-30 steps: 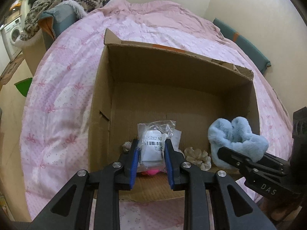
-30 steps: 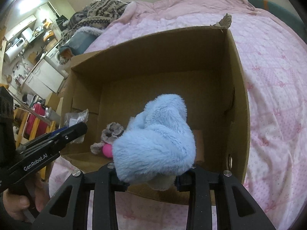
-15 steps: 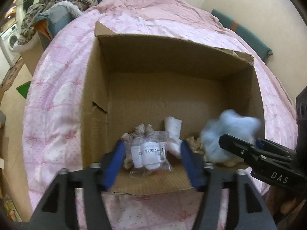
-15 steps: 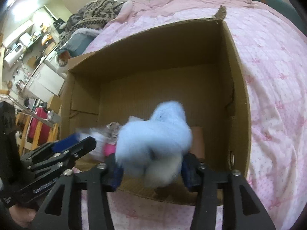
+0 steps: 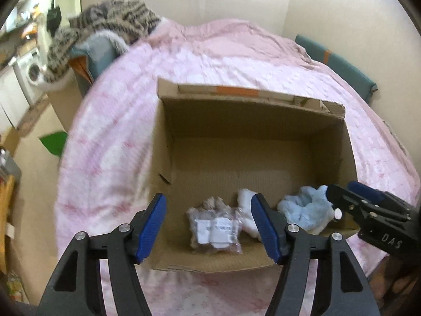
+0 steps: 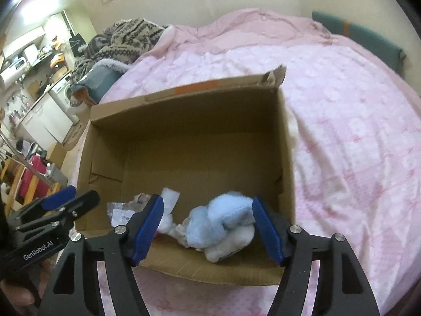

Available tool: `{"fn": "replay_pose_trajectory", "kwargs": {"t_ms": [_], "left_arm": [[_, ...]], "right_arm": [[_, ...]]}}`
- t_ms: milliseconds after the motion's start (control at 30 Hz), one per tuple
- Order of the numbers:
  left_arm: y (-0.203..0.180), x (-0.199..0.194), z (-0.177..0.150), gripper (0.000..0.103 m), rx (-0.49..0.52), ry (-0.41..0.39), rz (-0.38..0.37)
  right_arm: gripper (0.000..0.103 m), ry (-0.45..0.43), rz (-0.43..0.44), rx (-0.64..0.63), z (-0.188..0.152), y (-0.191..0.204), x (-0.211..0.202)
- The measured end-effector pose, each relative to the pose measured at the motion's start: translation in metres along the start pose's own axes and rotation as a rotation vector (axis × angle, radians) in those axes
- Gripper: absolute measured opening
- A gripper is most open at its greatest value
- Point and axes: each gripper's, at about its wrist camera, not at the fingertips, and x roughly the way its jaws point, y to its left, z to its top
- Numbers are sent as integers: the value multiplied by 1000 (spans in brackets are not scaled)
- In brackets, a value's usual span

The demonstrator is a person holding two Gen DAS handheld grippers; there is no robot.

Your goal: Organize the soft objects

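Observation:
An open cardboard box (image 5: 252,110) (image 6: 189,97) sits on a pink bed. Inside near its front wall lie a clear plastic bag with a white label (image 5: 214,230) (image 6: 121,212), a fluffy light blue soft item (image 5: 306,209) (image 6: 223,220), a white soft item (image 5: 247,210) (image 6: 169,200) and a beige tuft (image 5: 214,202). My left gripper (image 5: 209,227) is open and empty above the box's front edge, over the bag. My right gripper (image 6: 208,226) is open and empty above the blue item; it also shows in the left wrist view (image 5: 339,197).
The pink quilt (image 6: 342,121) surrounds the box. A patterned knit blanket (image 5: 110,23) and a grey-blue cushion (image 5: 102,52) lie at the bed's far left. A teal cushion (image 5: 339,63) lines the right wall. A washing machine (image 5: 30,73) and kitchen clutter stand left.
Both grippers opened and let go: the bag and the blue soft item dropped into the box. Both grippers pulled back and up from the box.

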Motion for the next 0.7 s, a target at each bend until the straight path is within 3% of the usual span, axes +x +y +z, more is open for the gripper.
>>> {"fn": "replay_pose_trajectory", "kwargs": {"t_ms": [33, 100, 167, 567, 700], "left_arm": [[1, -4, 0, 64, 2, -7, 4], [5, -9, 1, 64, 4, -17, -4], [8, -15, 0, 64, 1, -22, 5], [16, -77, -4, 64, -25, -108, 22], [18, -93, -16, 70, -35, -106, 25]], "right_arm": [[76, -6, -1, 1, 0, 0, -3], [93, -19, 8, 12, 0, -1, -9], [102, -43, 14, 25, -1, -3, -17], [103, -146, -6, -19, -13, 8, -79], [103, -172, -17, -54, -24, 16, -95]]}}
